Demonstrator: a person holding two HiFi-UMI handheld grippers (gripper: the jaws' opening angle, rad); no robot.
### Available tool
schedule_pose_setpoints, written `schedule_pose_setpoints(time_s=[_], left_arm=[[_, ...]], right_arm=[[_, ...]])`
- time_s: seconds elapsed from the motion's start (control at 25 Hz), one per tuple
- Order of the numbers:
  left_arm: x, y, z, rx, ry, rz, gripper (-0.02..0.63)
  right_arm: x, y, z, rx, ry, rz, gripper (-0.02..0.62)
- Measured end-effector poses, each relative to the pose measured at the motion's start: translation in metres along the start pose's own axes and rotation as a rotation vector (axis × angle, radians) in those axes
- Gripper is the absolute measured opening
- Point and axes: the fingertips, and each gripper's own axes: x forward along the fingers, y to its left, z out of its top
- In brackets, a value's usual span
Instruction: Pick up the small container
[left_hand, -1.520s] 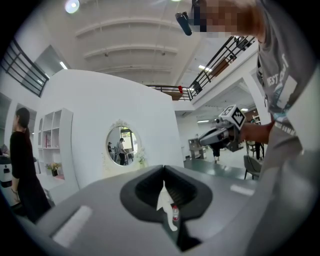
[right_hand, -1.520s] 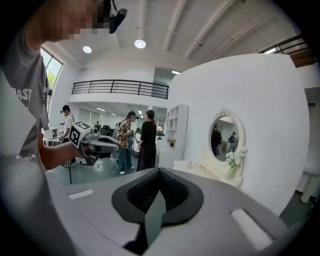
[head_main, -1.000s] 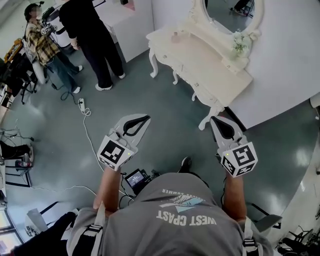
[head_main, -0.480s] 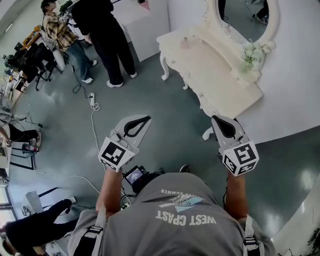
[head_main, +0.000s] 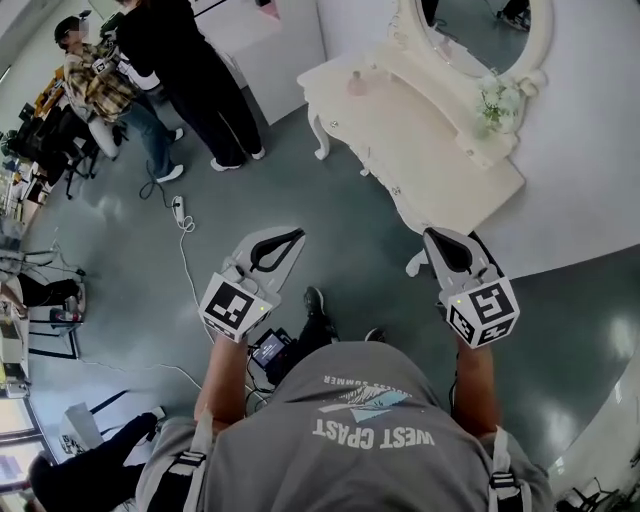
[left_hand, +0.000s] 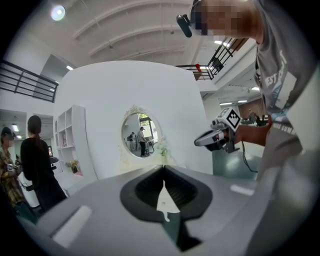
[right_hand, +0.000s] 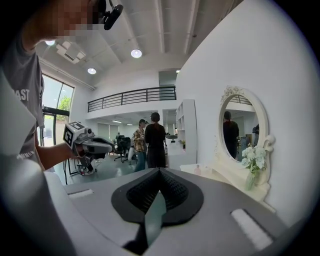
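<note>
Reach comes first: the small pink container (head_main: 356, 83) stands at the dressing table (head_main: 430, 140)'s far left end, well apart from the left gripper (head_main: 291, 237) and right gripper (head_main: 432, 238), both closed on nothing. Probably light, rigid, easily toppled; pinch its body mid-height.

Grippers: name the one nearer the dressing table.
The right gripper: its tip shows next to a leg of the dressing table; the left gripper hangs over floor, farther off.

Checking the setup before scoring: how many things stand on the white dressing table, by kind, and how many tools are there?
Container: 1
Vase: 1
Mirror: 1
Tools: 2, left tool and right tool
Total: 5
</note>
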Motion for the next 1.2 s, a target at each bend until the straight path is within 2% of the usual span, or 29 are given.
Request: schedule_pose_setpoints(time_s=[0.2,0.48,0.76,0.96,1.2], left_arm=[[0.032,0.037,-0.008,0.03,-0.036,-0.106,0.004],[0.067,0.114,-0.006,0.039,-0.109,-0.25,0.004],[0.092,0.174,-0.019,0.034,-0.14,-0.34,0.003],[0.105,0.204,-0.02,0.034,-0.162,-0.376,0.003],[0.135,0.23,-0.032,-0.001,-0.155,-0.368,0.004]], right_arm=[[0.019,-0.012,0.005,0.019,0.015,-0.105,0.002],[0.068,-0.024,0.029,0.038,0.045,-0.275,0.002],[0.114,-0.022,0.044,0.045,0.064,-0.377,0.002],[0.14,-0.028,0.057,0.04,0.081,-0.414,0.002],[0.174,-0.055,0.063,0.026,0.106,-0.391,0.002]])
